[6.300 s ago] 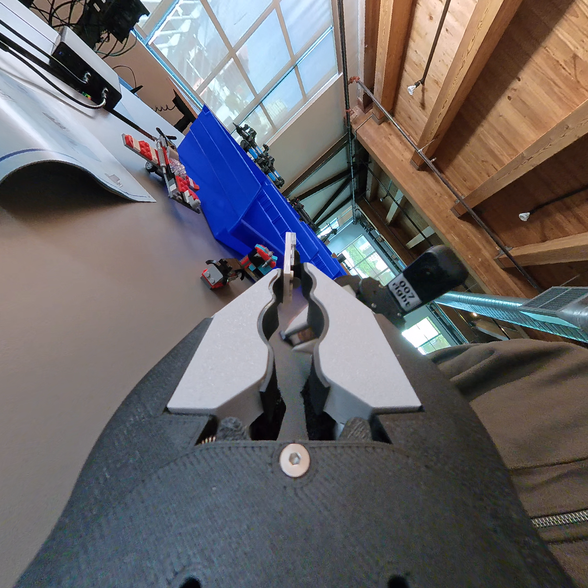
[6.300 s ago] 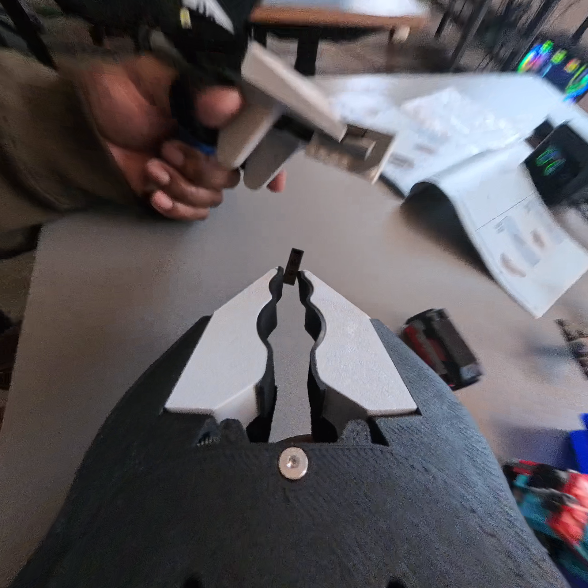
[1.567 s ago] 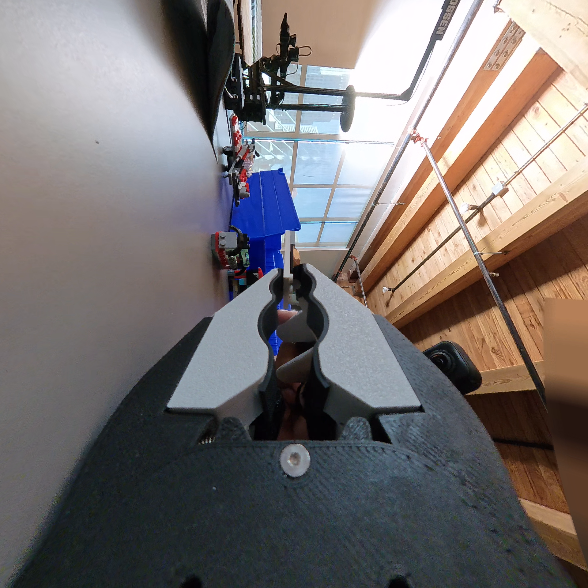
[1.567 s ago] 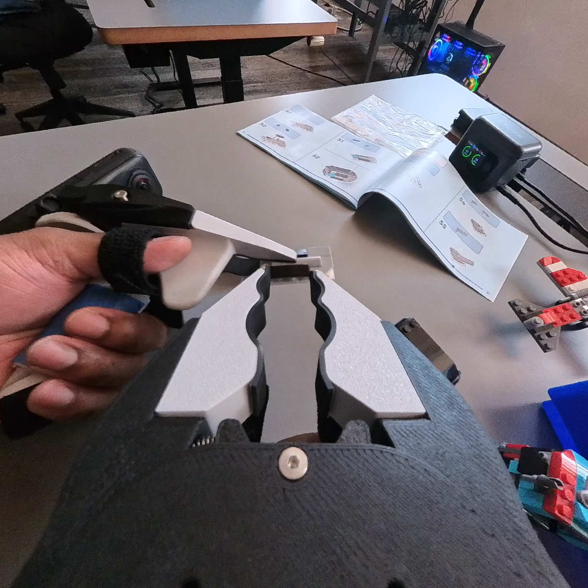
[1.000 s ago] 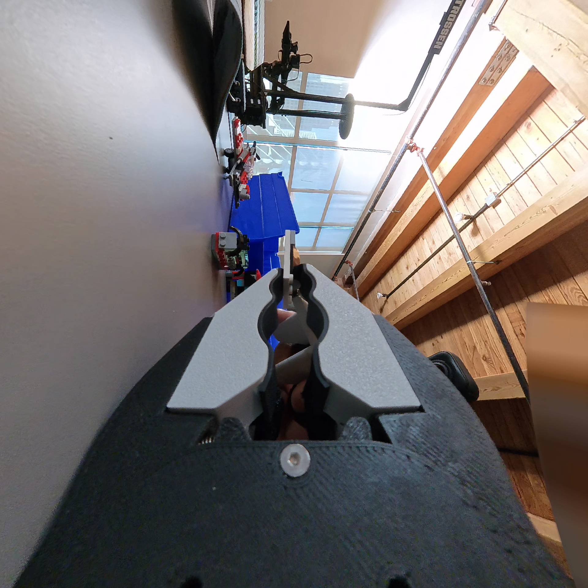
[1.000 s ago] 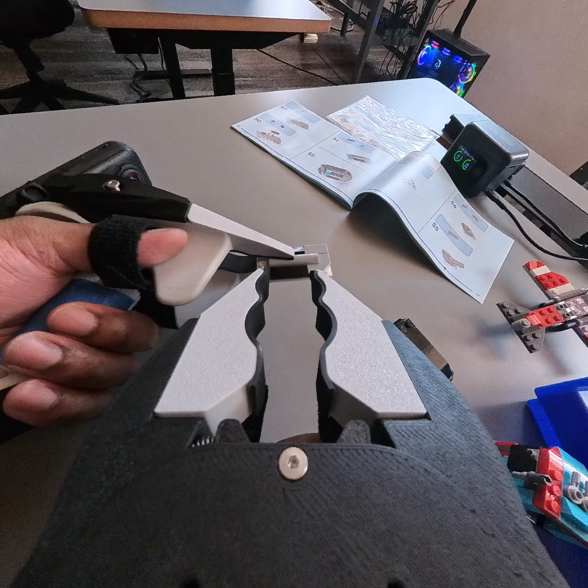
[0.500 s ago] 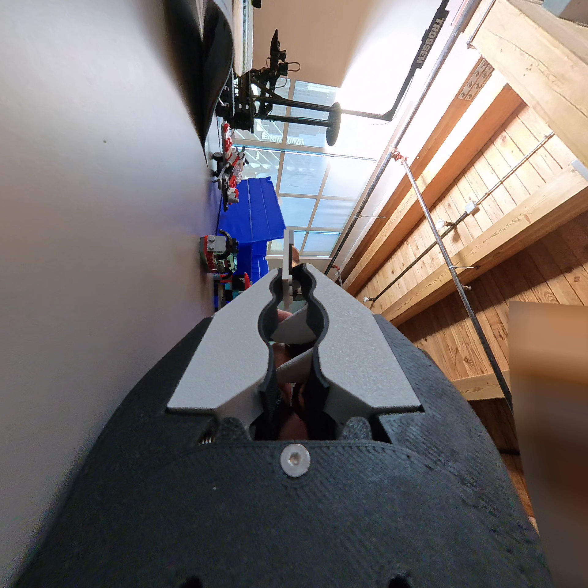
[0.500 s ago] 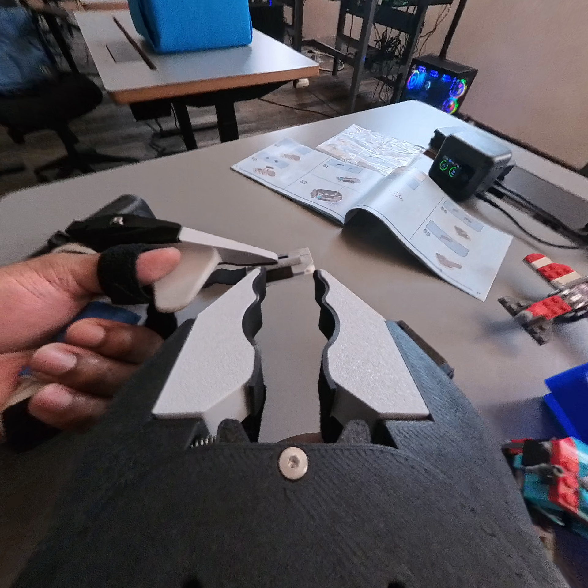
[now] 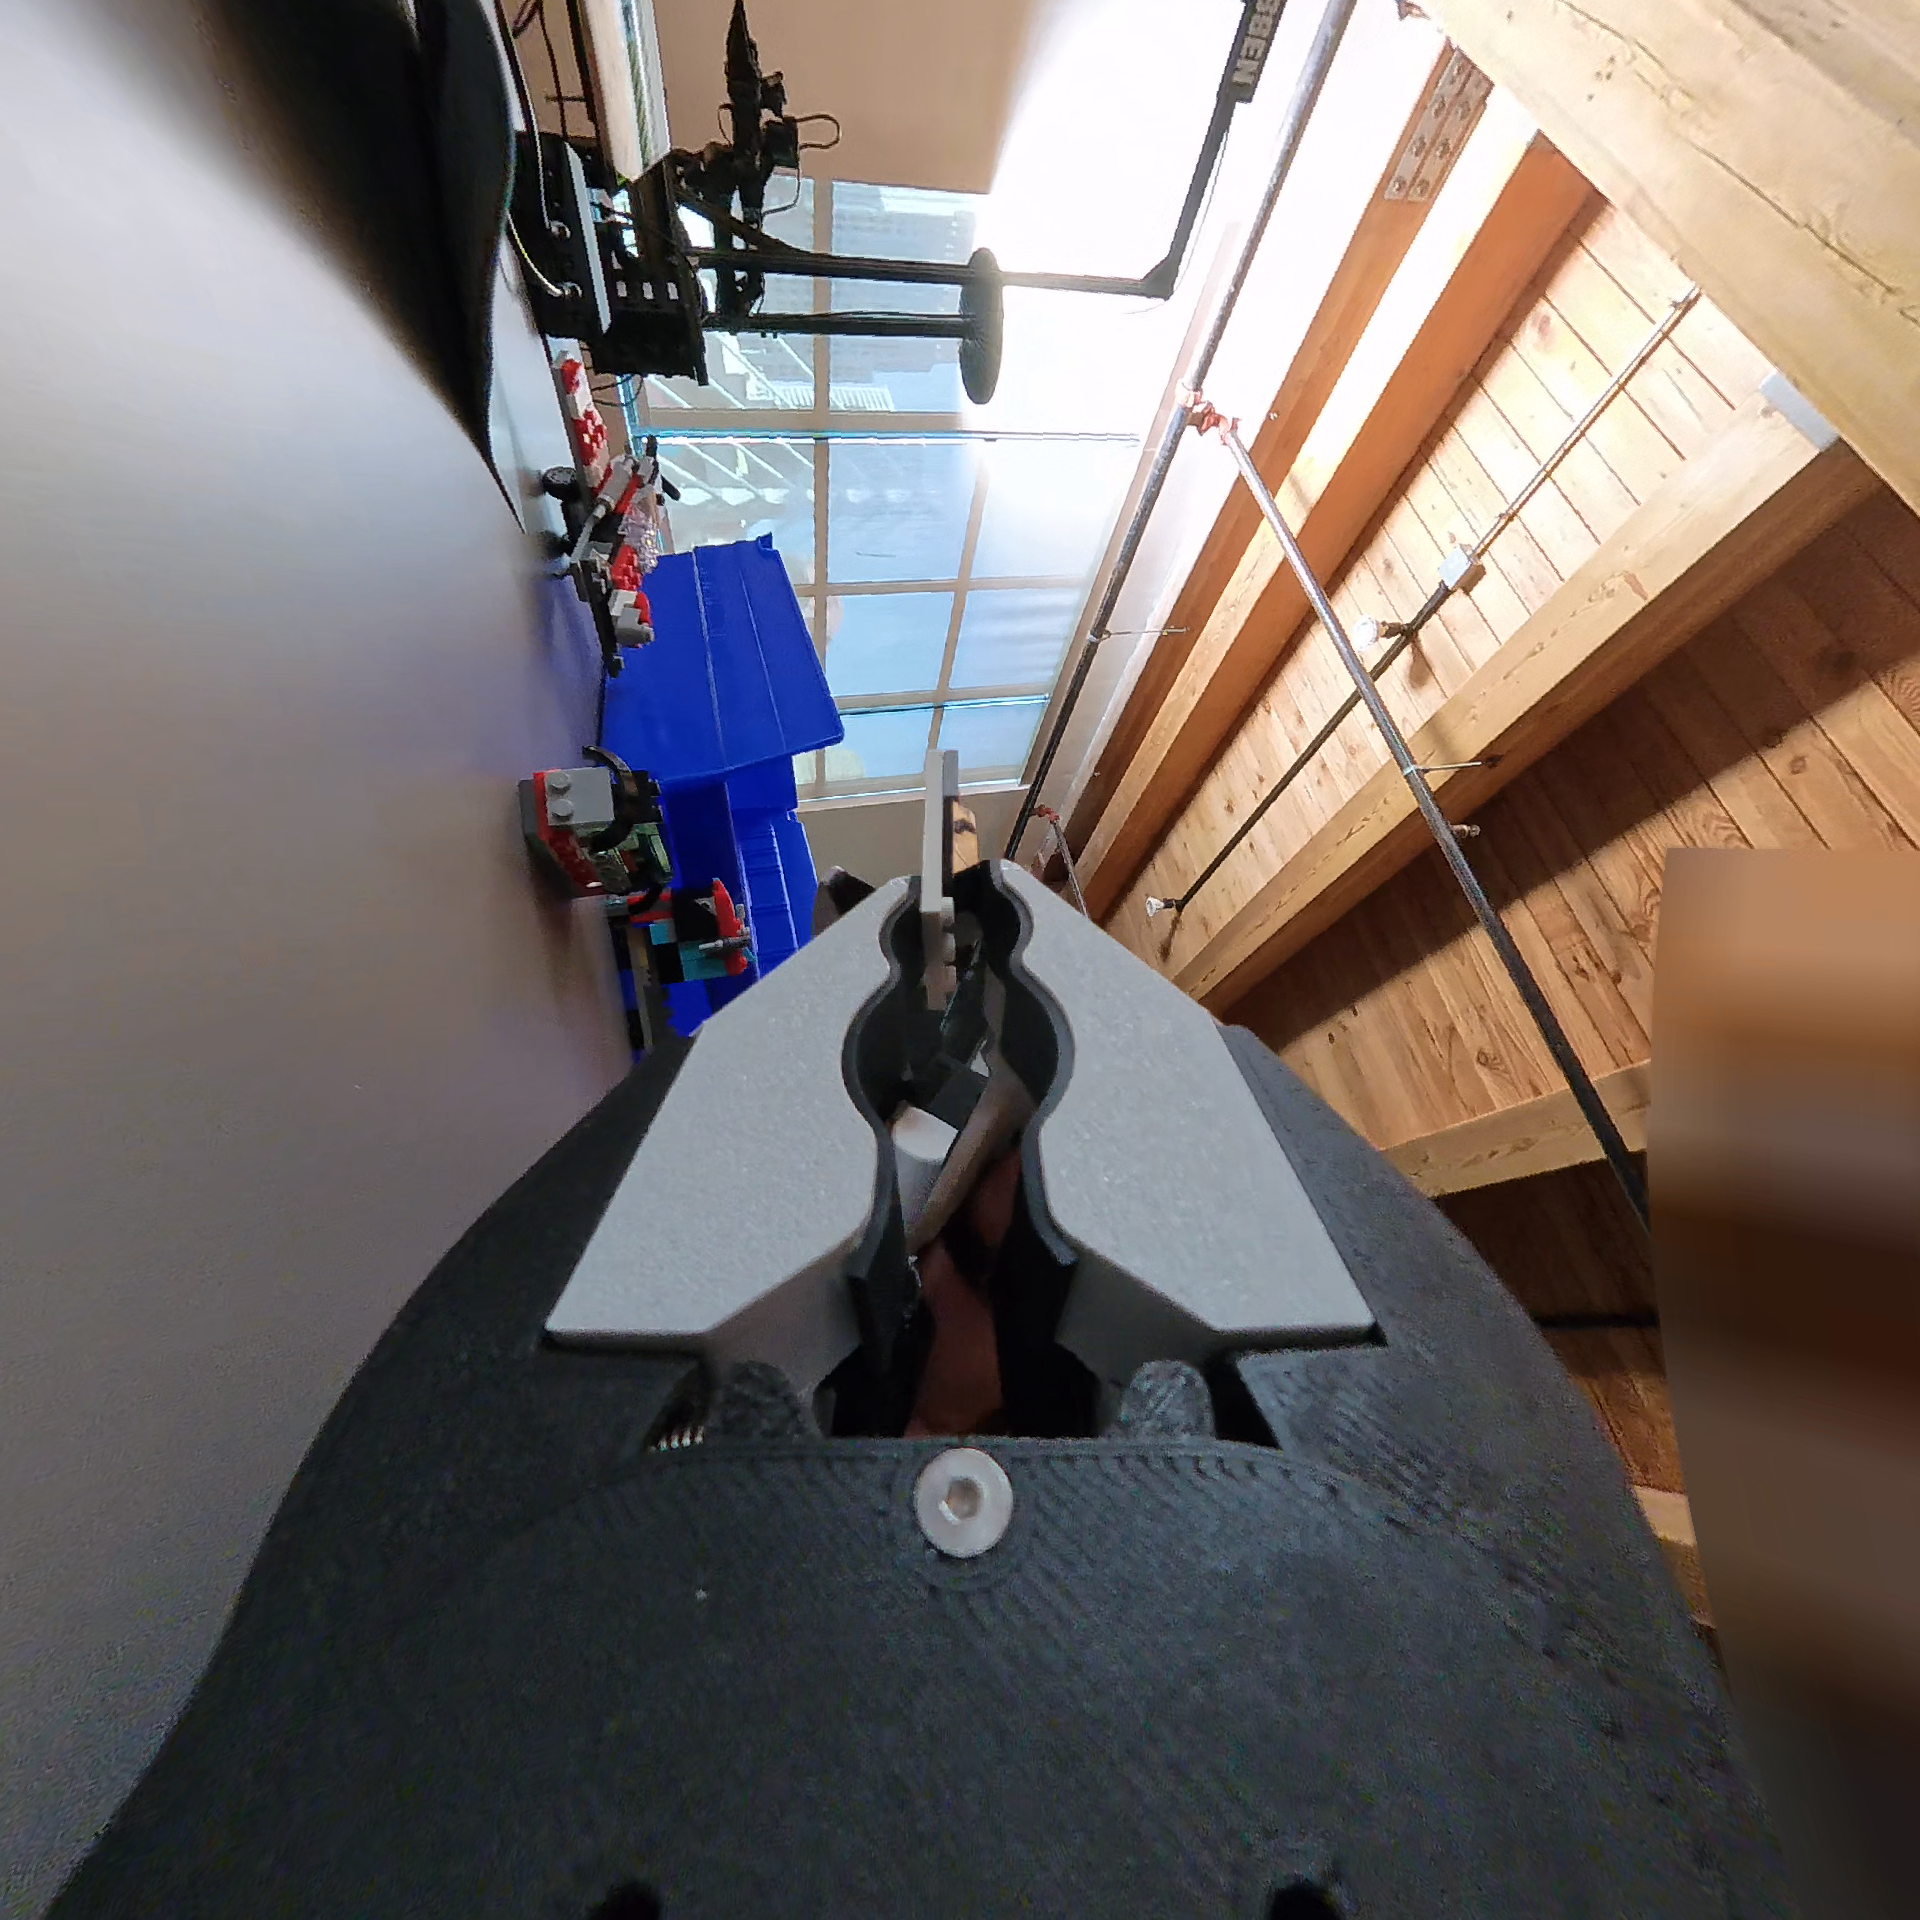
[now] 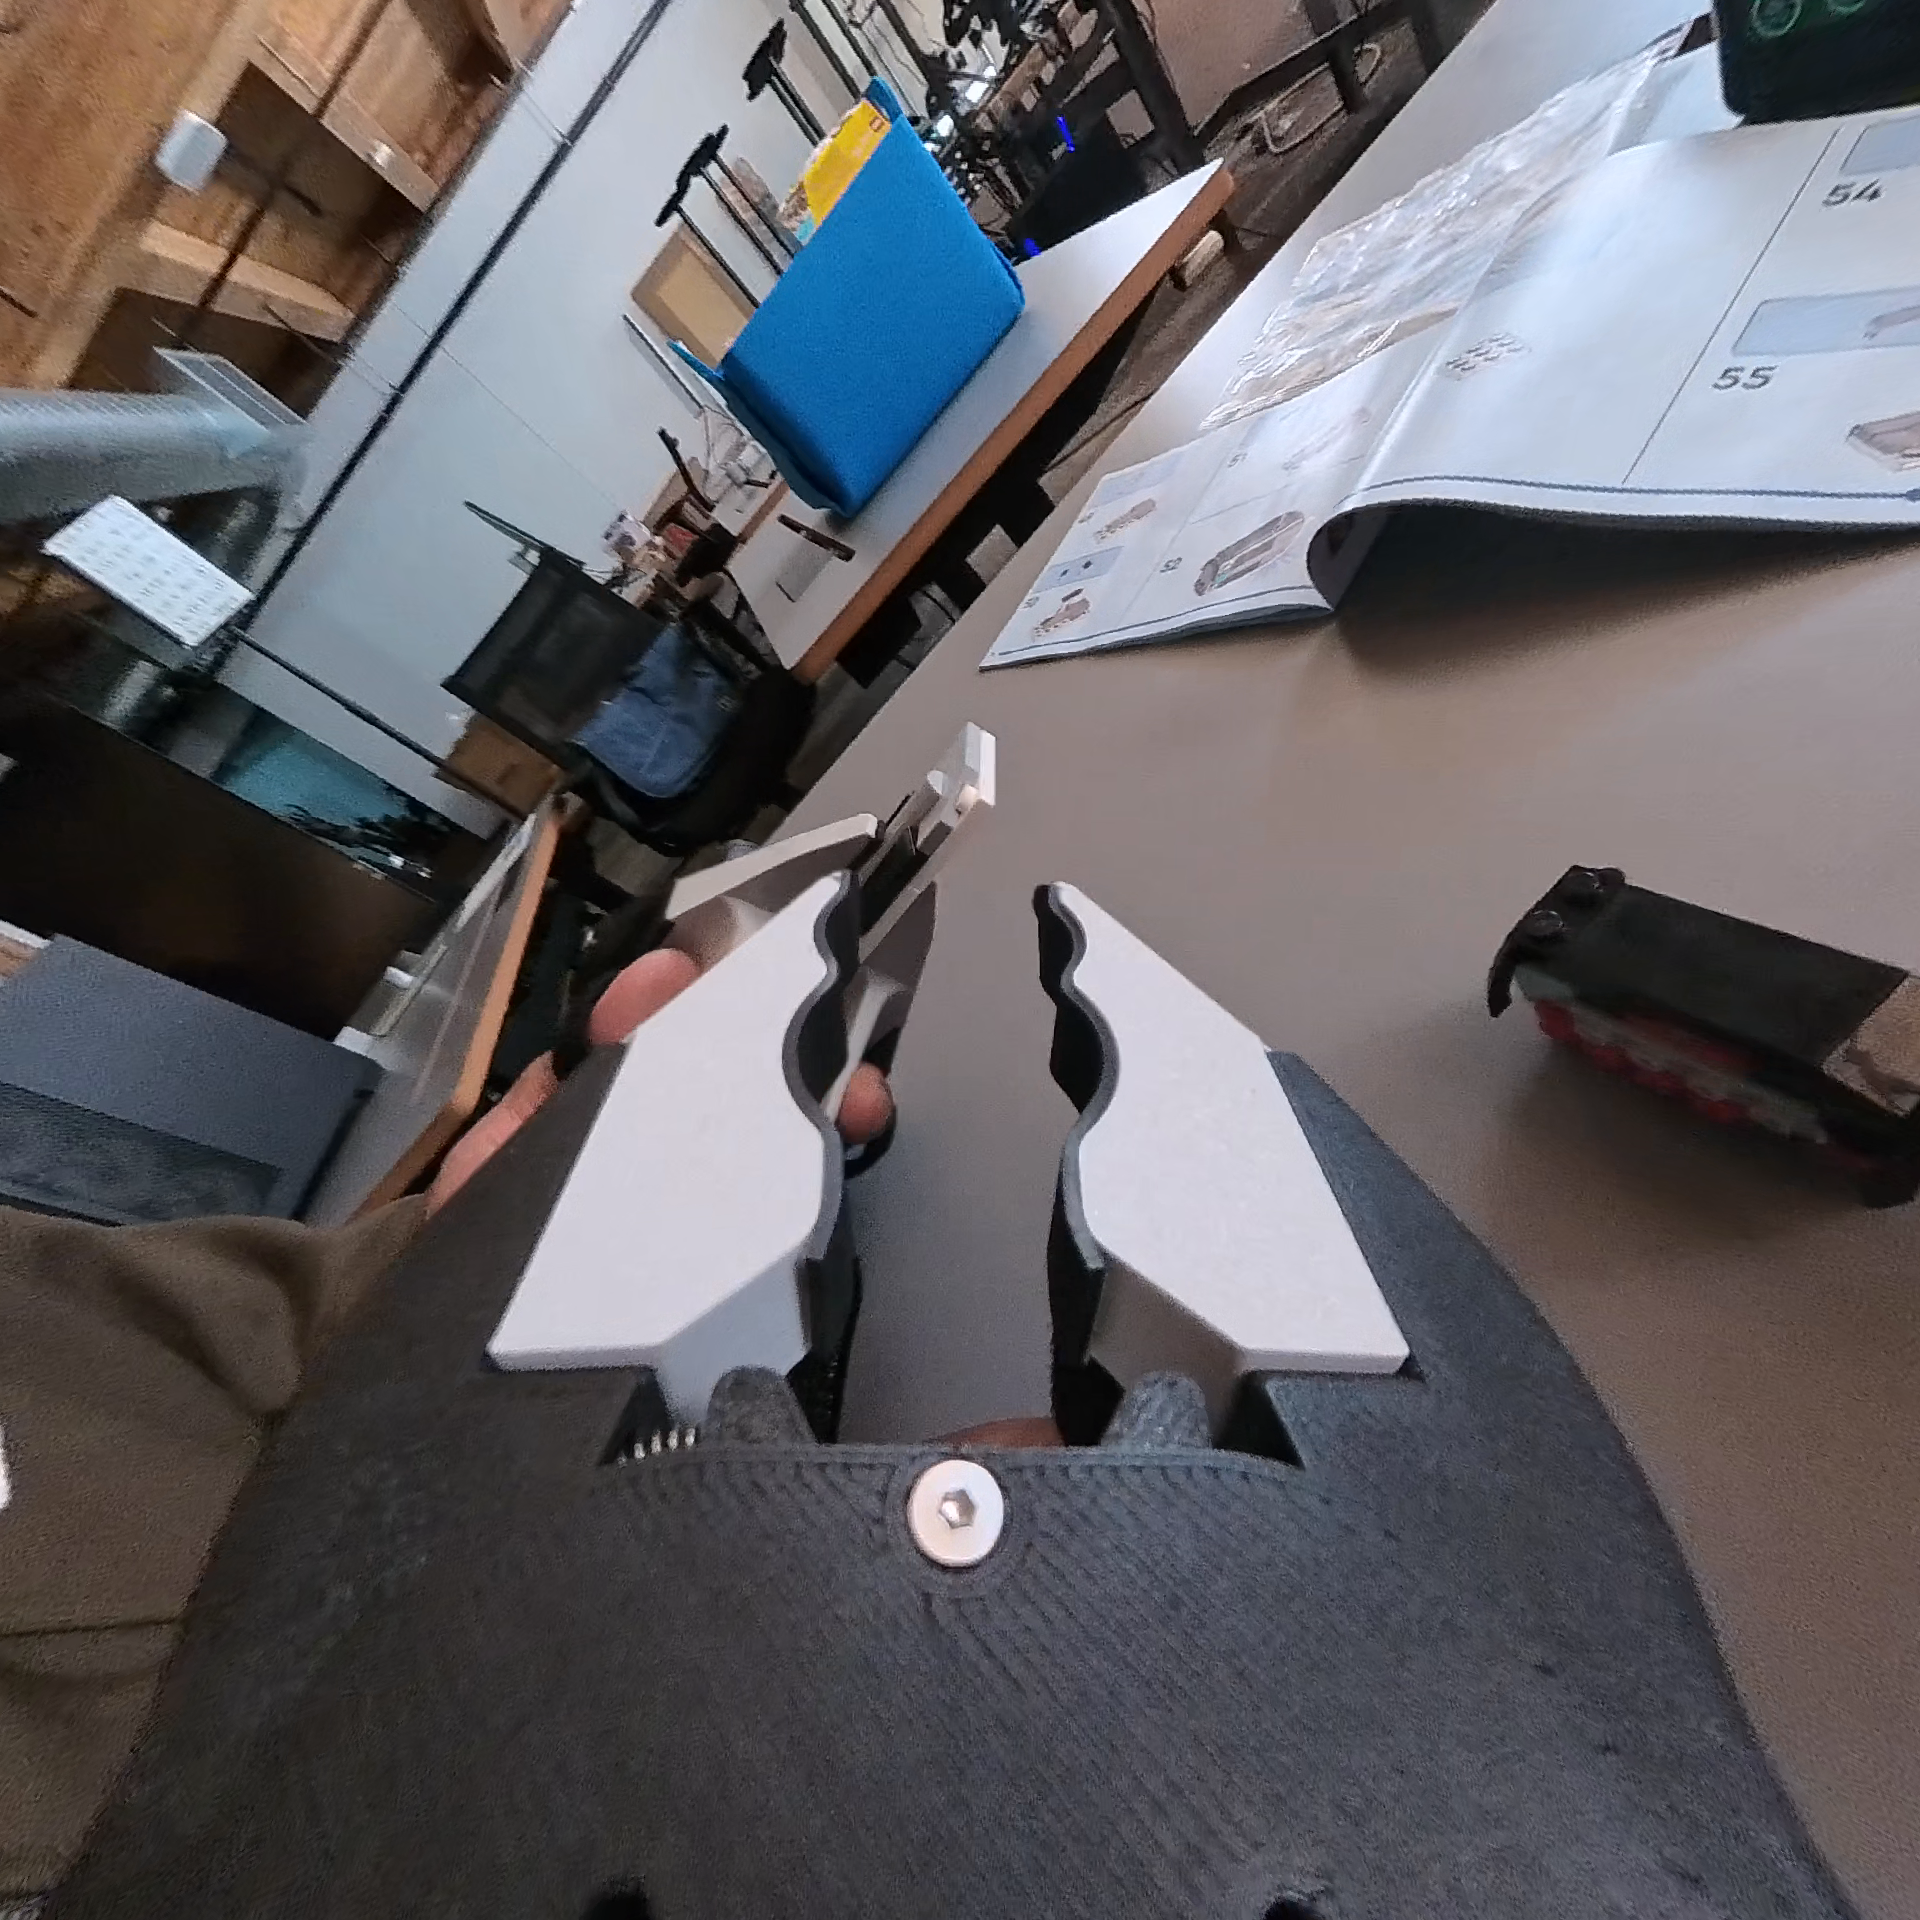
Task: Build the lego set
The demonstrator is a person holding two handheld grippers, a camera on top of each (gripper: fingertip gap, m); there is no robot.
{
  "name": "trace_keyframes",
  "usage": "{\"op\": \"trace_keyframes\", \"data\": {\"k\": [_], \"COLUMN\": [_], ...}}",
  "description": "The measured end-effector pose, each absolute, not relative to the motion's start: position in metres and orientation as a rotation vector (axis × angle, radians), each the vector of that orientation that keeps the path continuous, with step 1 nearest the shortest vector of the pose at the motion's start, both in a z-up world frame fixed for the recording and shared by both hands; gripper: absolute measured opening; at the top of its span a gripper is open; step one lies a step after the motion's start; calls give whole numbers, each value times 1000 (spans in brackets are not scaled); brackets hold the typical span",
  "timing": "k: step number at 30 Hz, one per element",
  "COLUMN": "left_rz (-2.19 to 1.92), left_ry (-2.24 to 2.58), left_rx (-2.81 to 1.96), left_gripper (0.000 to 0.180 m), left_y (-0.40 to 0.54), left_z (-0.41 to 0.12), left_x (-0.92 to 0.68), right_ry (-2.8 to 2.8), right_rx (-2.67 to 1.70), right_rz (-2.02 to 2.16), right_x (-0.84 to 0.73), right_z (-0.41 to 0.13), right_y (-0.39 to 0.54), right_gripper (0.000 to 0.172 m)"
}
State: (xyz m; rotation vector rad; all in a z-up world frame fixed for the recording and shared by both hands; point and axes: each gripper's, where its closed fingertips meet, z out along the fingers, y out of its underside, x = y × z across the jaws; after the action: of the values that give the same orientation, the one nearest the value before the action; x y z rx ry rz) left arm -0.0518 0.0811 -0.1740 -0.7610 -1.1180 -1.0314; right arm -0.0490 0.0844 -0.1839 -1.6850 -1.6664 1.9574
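Above the grey surface (image 10: 1455, 790), my left tongs (image 9: 951, 883) pinch a thin pale-grey brick plate (image 9: 940, 821) edge-on; my right tongs (image 10: 940, 904) stand spread, bare, beside it.

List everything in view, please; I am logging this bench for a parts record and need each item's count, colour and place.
table: one, grey-brown, under everything
instruction booklet: one, white, open, far right on the table
clear plastic bag: one, lying on the booklet's far page
black brick assembly: one, black with red, right of the right tool
blue bins: stack, blue, at the table's far end
small brick builds: several, red, grey and teal, beside the bins
blue box: one, on the neighbouring table
light grey plate: one, clamped in the left tool, with a dark piece attached
left tool: closed on the plate
right tool: open, nothing between its fingers
hand: one, holding the left tool
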Motion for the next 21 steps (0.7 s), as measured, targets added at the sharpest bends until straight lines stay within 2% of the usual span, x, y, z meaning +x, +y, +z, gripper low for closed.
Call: {"op": "trace_keyframes", "data": {"k": [9, 14, 21], "left_rz": [-1021, -1006, -994], "left_ry": [-1049, -967, -866], "left_rx": [-804, -835, -866], "left_gripper": [10, 10, 10], "left_y": [85, 86, 87], "left_z": [-166, -158, -149], "left_x": [-45, -42, -39], "right_ry": [-1634, -1600, -1589], "right_rx": [-1684, -1625, -1528], "right_rz": [2071, 2184, 2193], "right_x": [-46, -43, -40], "right_z": [-176, -163, -154], "right_y": [83, 81, 81], "right_gripper": [24, 12, 9]}}
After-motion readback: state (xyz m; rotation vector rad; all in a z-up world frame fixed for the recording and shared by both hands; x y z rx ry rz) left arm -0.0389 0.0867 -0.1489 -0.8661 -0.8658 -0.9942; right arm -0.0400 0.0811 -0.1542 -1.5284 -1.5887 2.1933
